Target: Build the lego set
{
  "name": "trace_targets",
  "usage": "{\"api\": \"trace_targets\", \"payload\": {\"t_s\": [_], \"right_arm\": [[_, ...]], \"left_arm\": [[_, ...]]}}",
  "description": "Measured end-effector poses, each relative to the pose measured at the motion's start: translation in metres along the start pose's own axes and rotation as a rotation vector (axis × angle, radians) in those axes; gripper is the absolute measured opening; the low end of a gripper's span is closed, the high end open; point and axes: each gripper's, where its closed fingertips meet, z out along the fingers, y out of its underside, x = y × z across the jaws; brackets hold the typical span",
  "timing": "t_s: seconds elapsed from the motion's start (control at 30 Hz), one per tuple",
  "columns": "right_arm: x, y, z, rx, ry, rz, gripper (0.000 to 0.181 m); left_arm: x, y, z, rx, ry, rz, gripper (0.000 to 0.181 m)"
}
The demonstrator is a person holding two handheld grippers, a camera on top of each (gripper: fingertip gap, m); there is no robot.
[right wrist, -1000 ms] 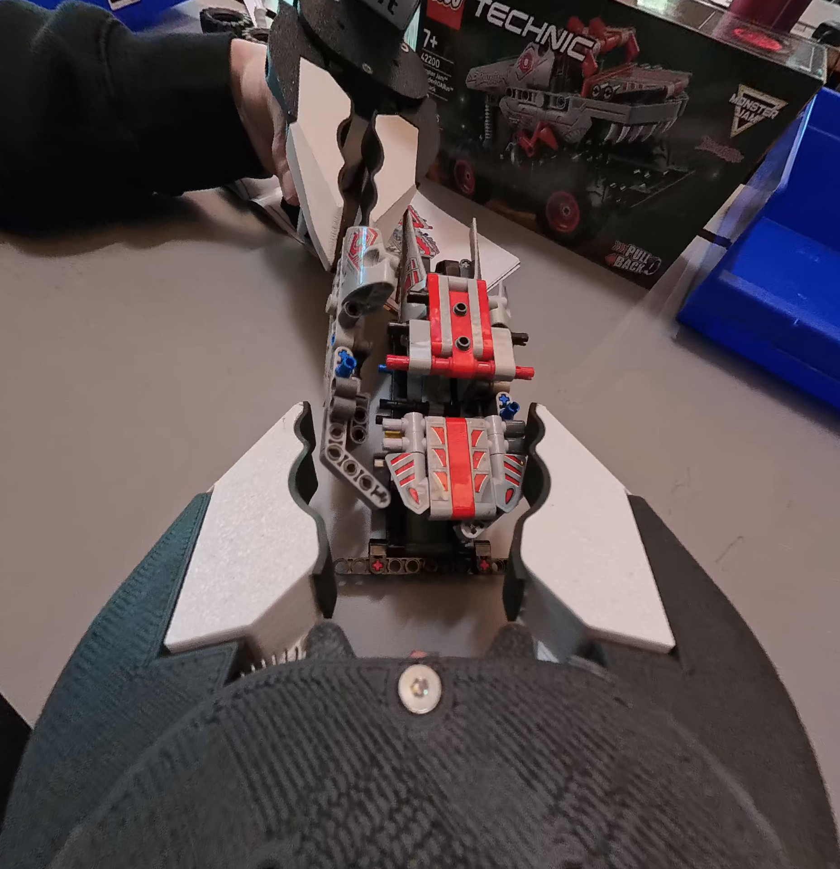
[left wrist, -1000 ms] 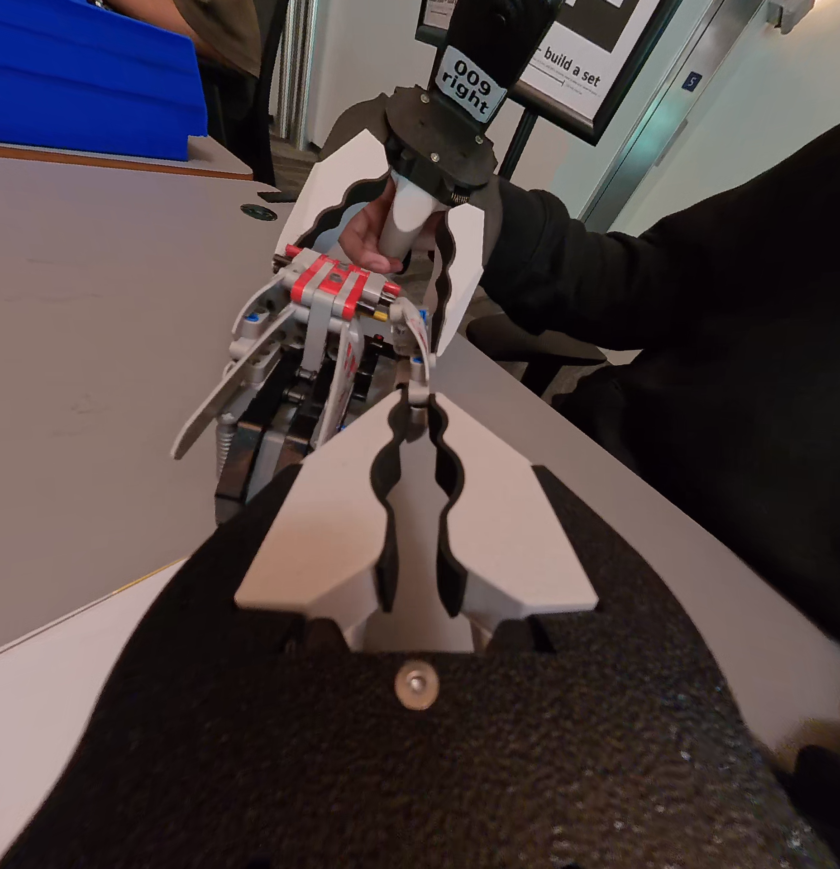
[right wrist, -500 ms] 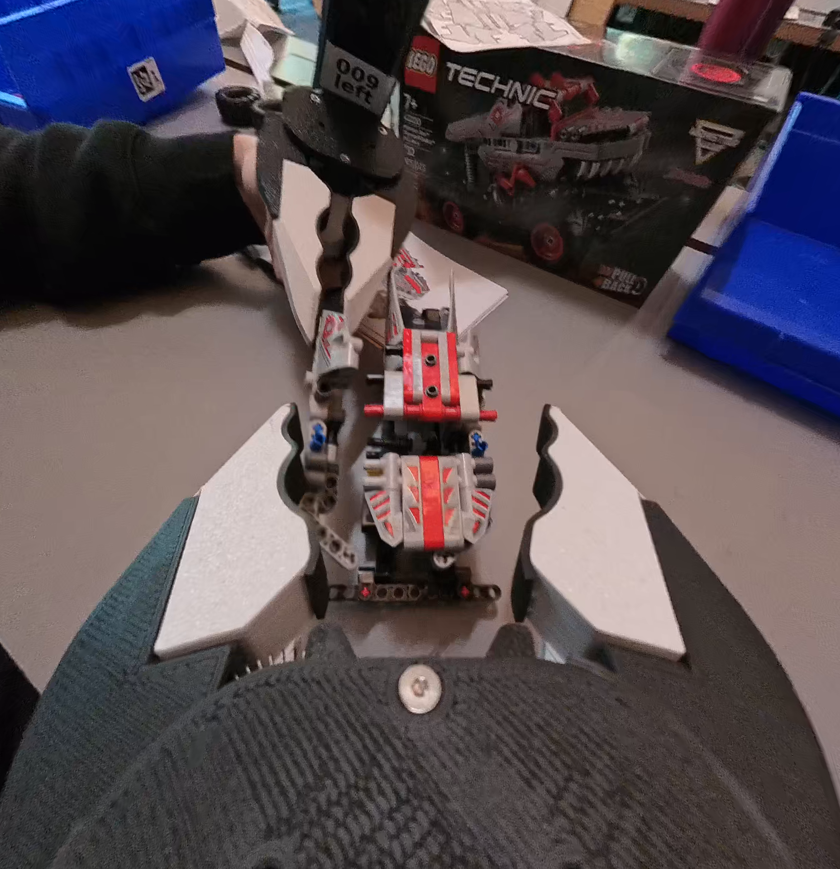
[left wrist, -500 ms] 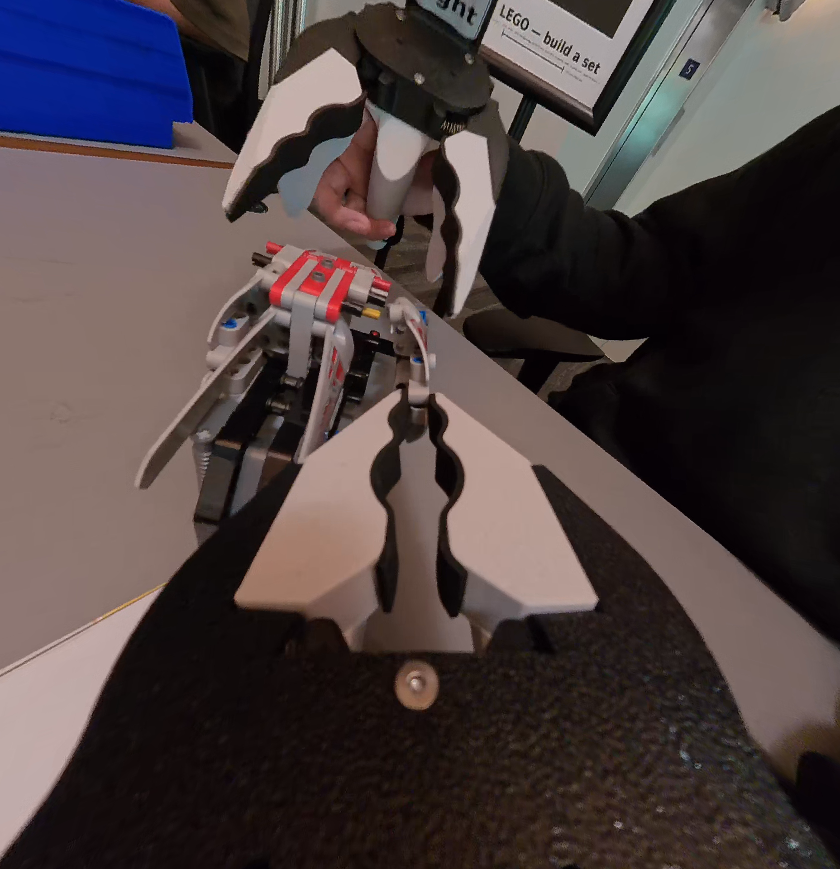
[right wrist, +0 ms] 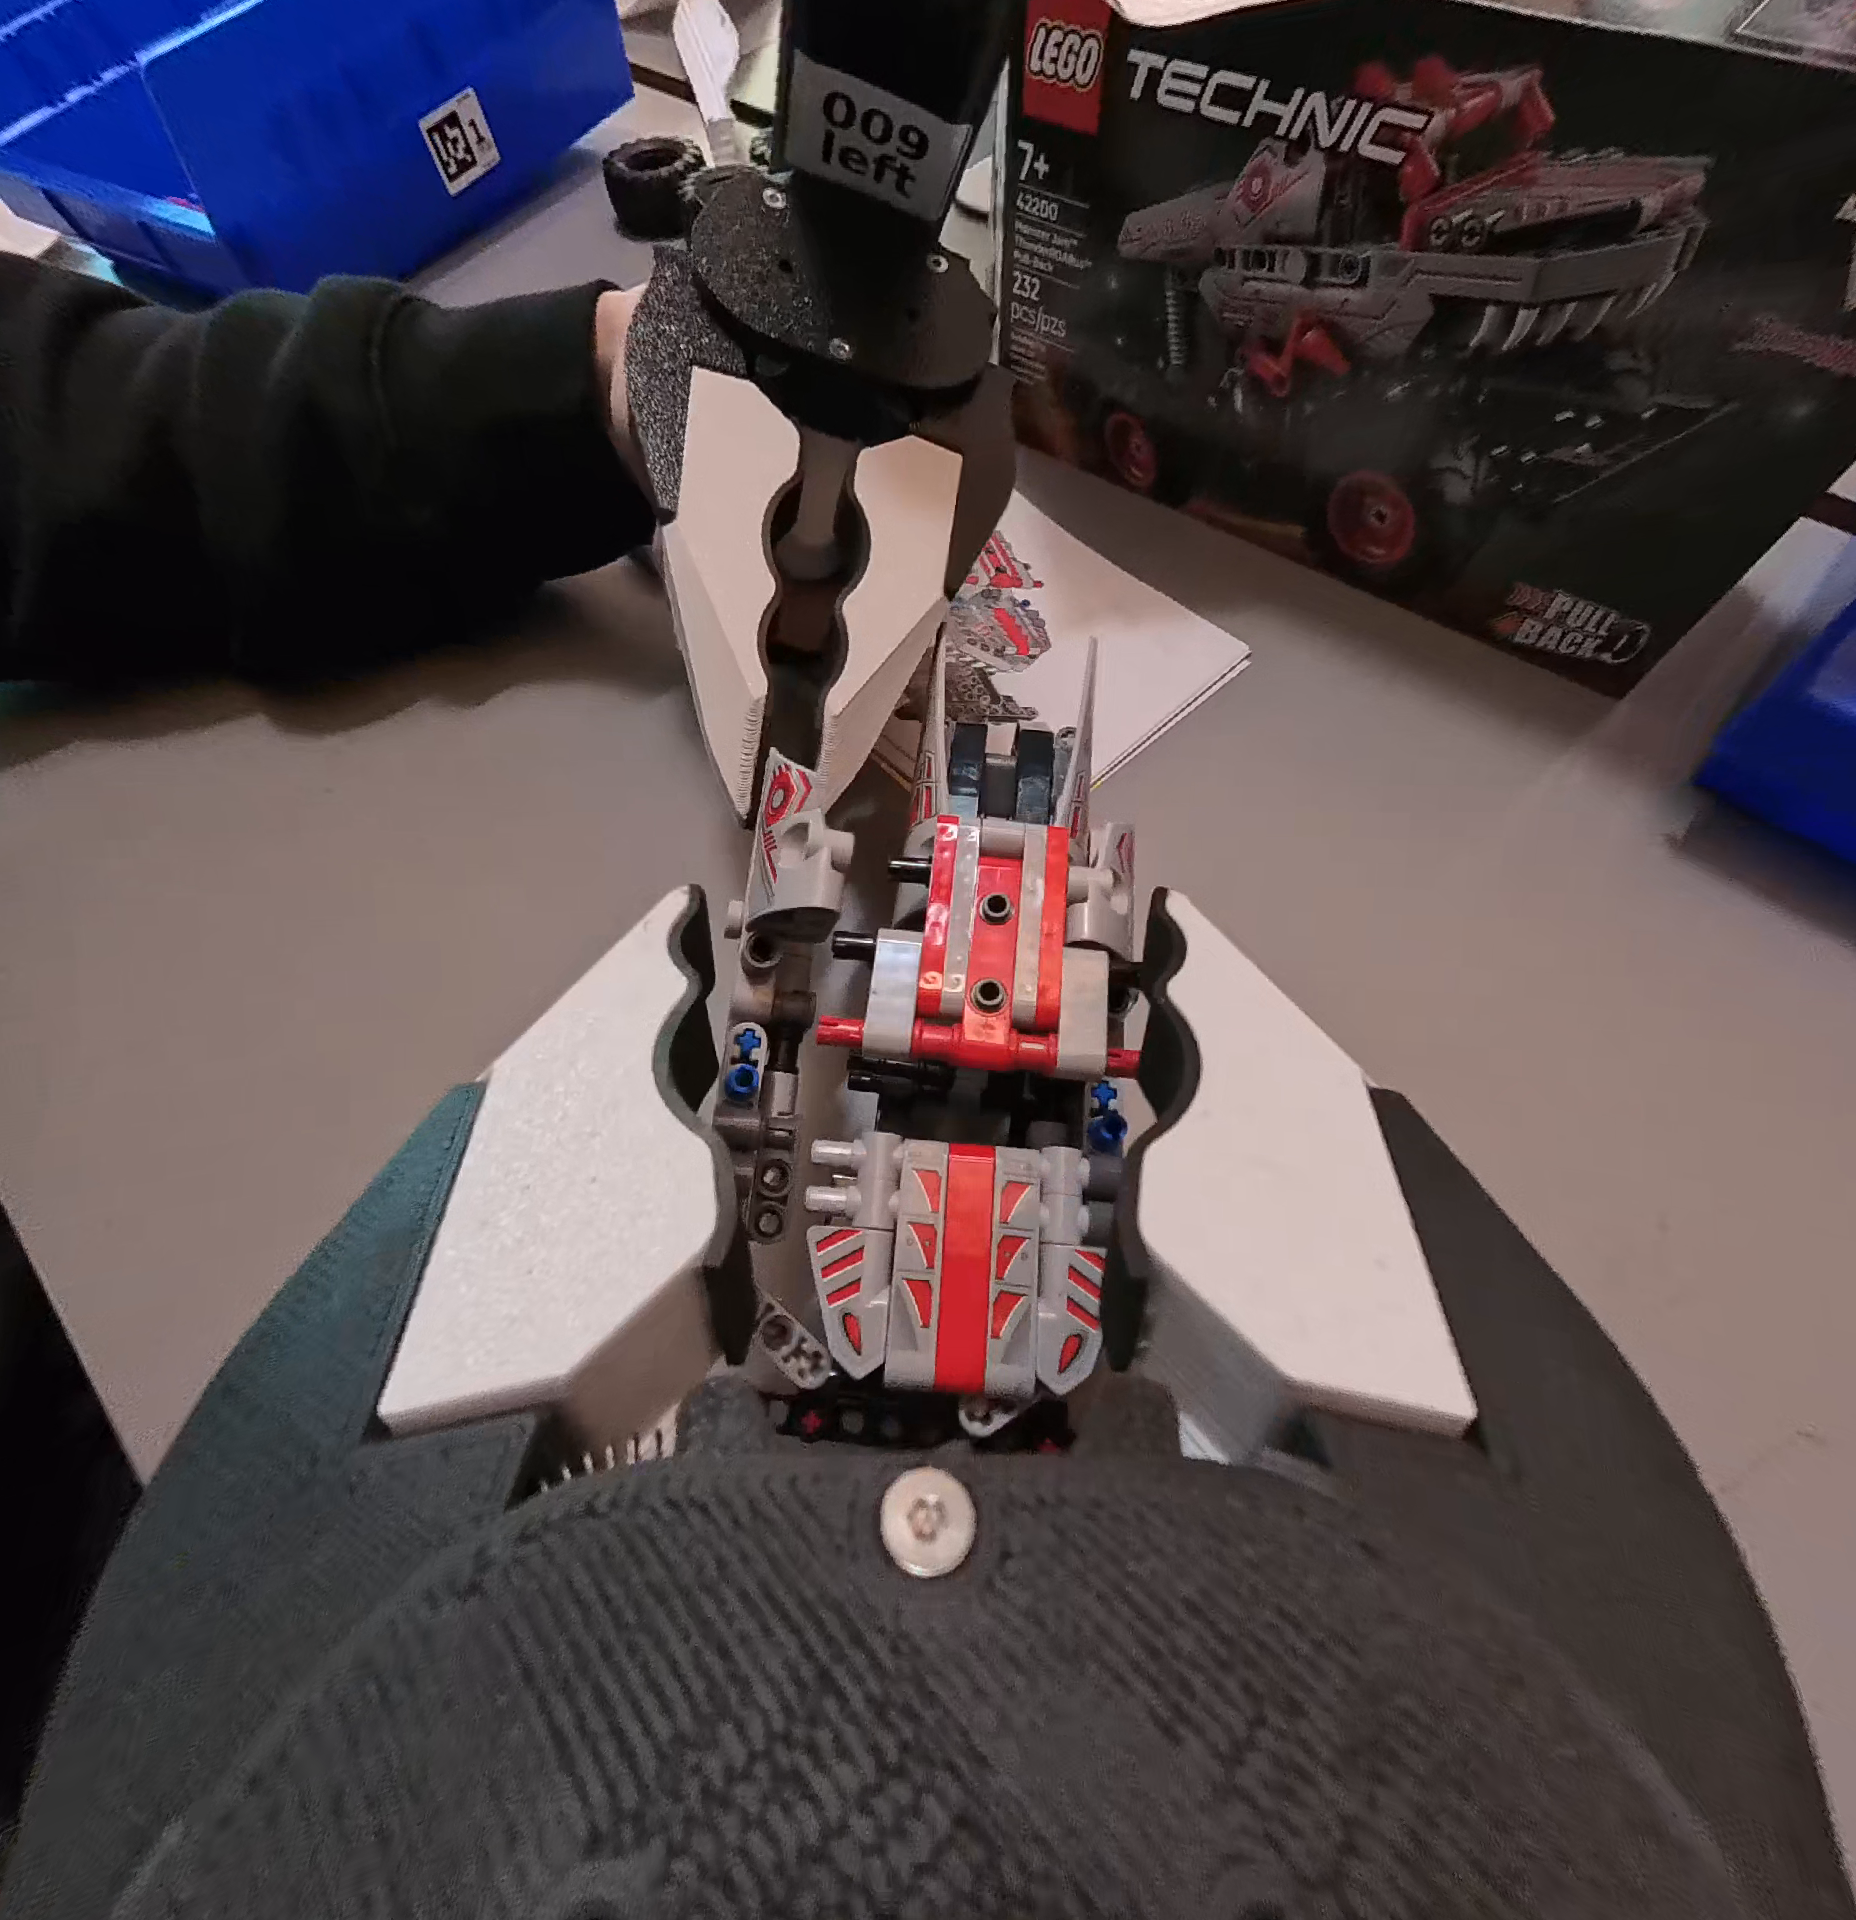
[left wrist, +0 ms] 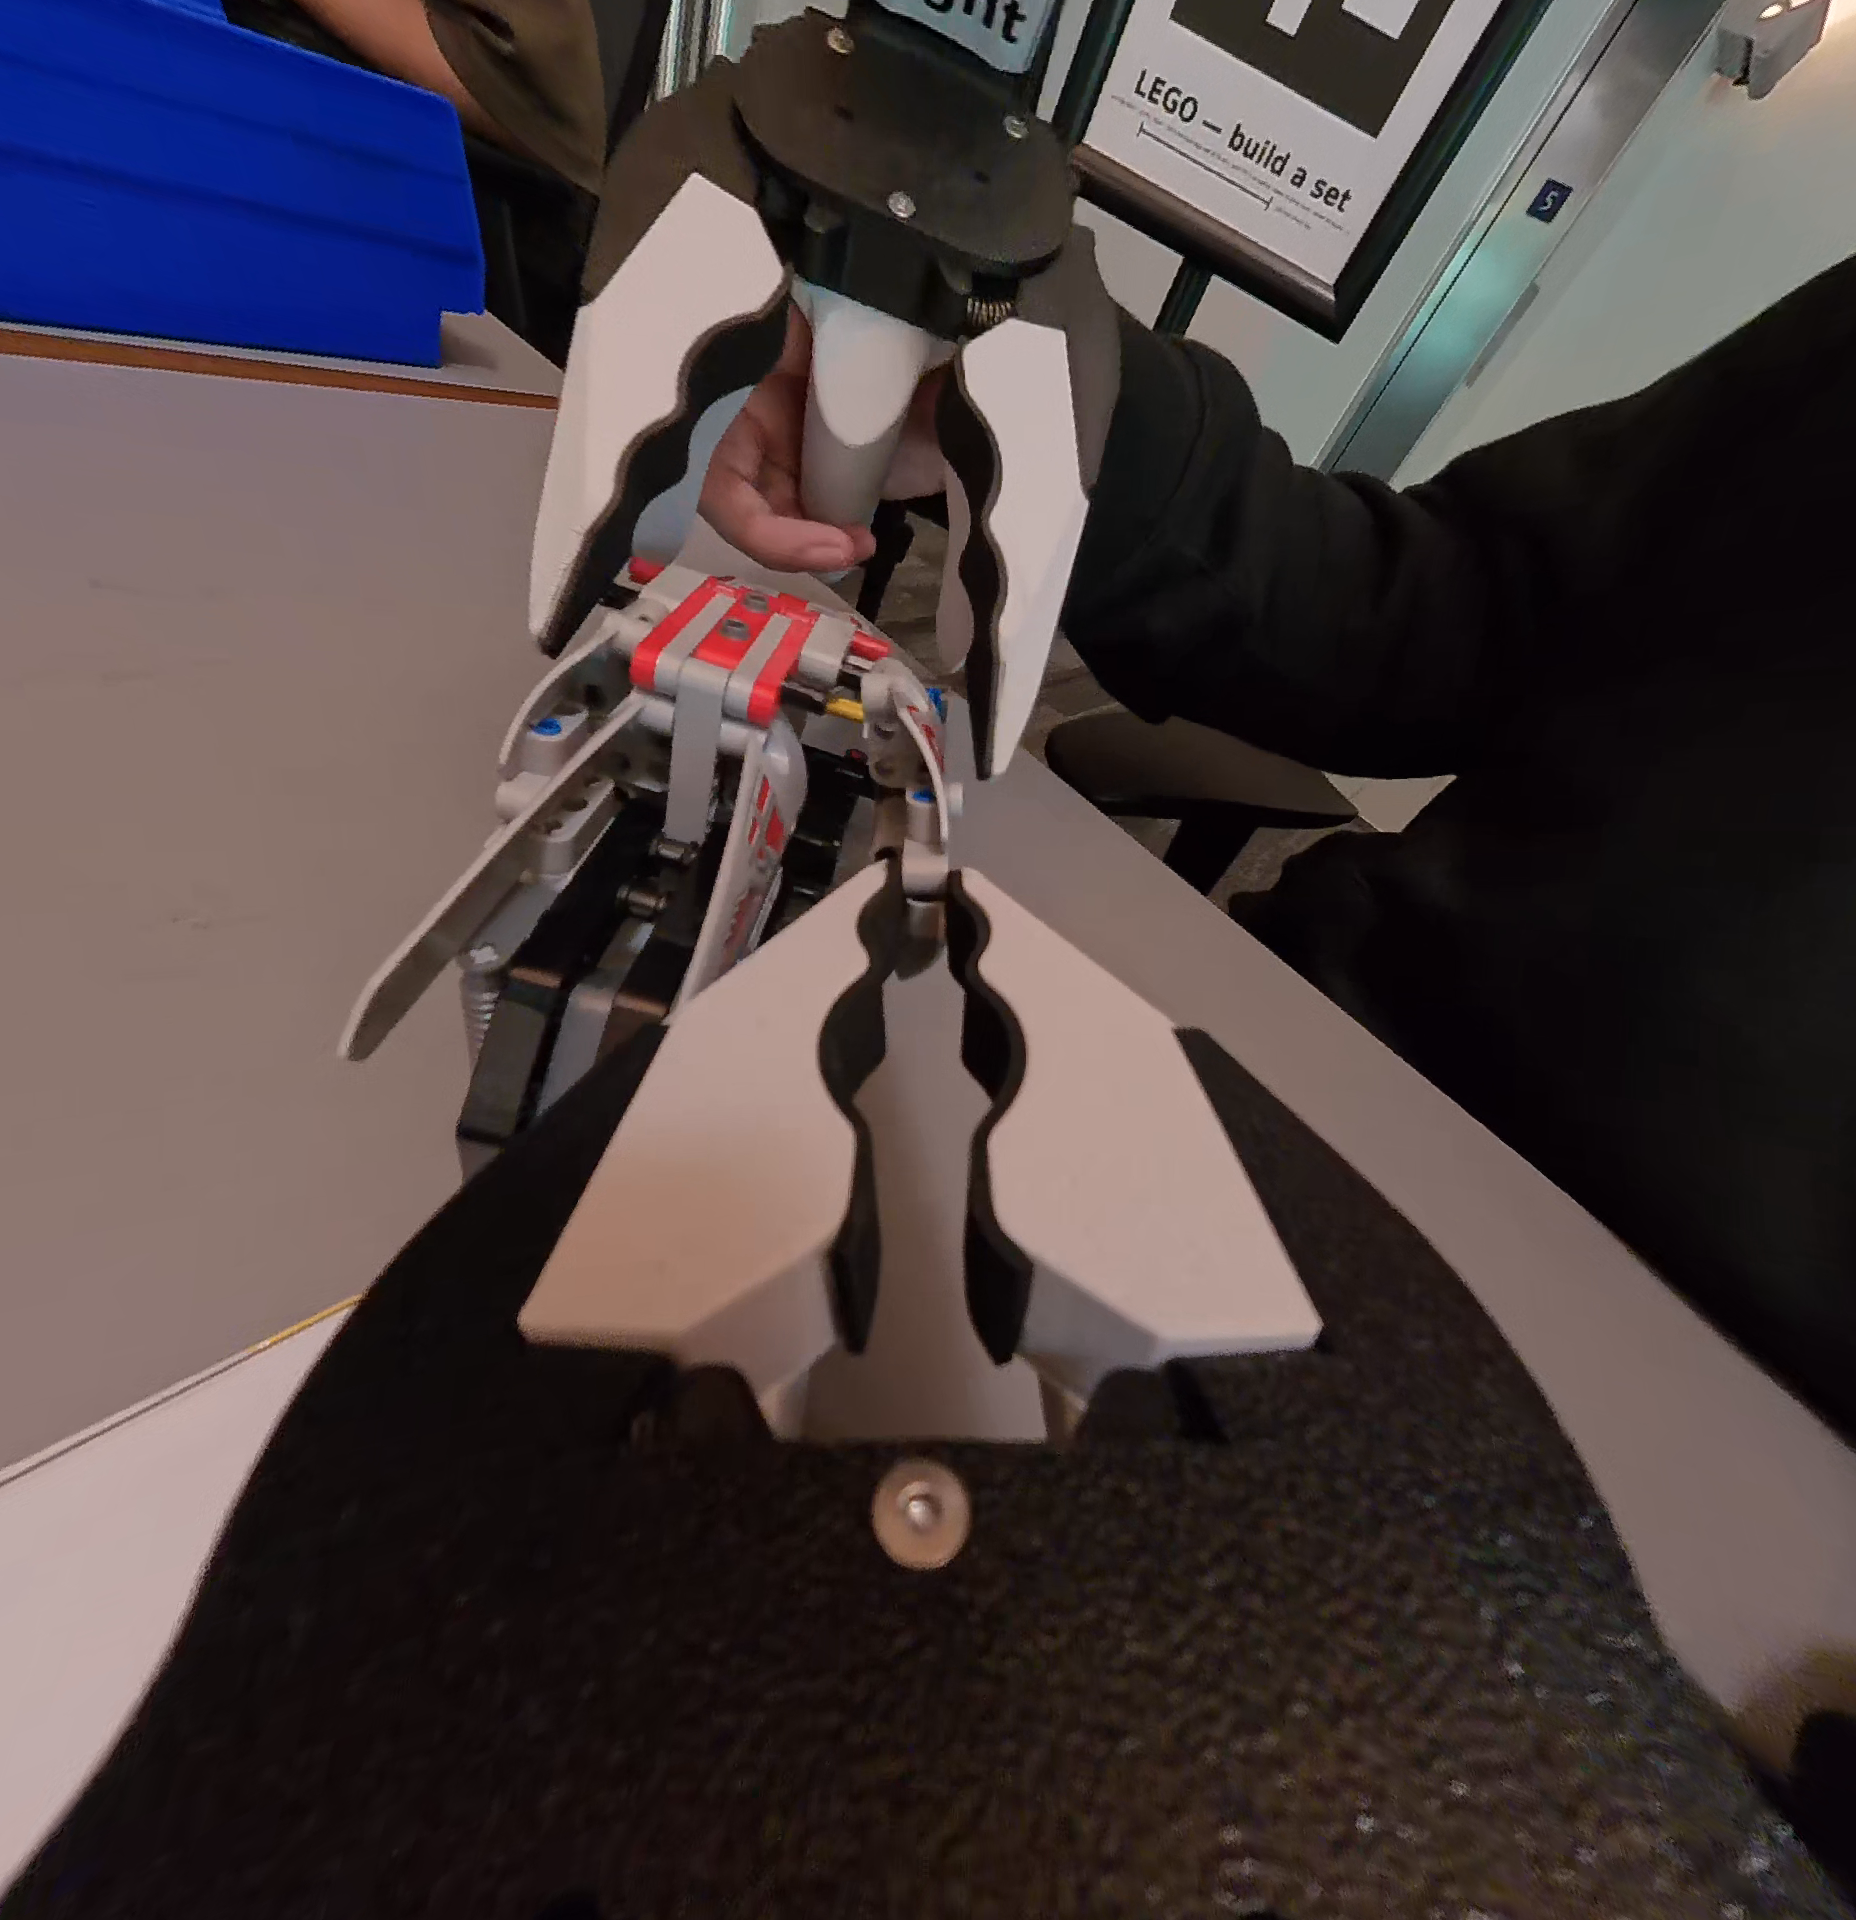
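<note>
A grey, red and black Lego Technic vehicle (right wrist: 965, 1247) stands on the grey table (right wrist: 280, 883). It also shows in the left wrist view (left wrist: 737, 665). My left gripper (left wrist: 916, 883) is shut on a small grey side panel (right wrist: 794, 842) with a red sticker, at the model's side. From the right wrist view it (right wrist: 794, 769) comes in from the far side. My right gripper (right wrist: 929, 935) is open, its jaws straddling the model's body close to both sides. In the left wrist view it (left wrist: 770, 701) hangs over the model's far end.
The set's box (right wrist: 1423, 291) stands behind the model, with an instruction booklet (right wrist: 1142, 644) flat in front of it. Blue bins sit at the back left (right wrist: 280, 135) and right (right wrist: 1807, 727). A black tyre (right wrist: 649, 171) lies far back. A person's dark sleeve (left wrist: 1526, 623) lies along the table edge.
My right gripper, lifted off the model half a second ago, has come back down and forward so its jaws straddle the body. My left gripper keeps its hold on the side panel.
</note>
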Motion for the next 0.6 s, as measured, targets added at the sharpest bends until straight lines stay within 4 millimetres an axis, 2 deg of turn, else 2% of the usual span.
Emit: {"api": "trace_targets", "payload": {"t_s": [0.23, 0.6], "right_arm": [[0.005, 0.001, 0.0, 0.026, 0.045, -0.024, 0.067], [0.009, 0.002, 0.001, 0.038, 0.093, -0.049, 0.062]], "left_arm": [[-0.006, 0.0, 0.0, 0.001, -0.028, -0.019, 0.004], [-0.015, 0.001, -0.003, 0.004, -0.092, -0.047, 0.005]]}}
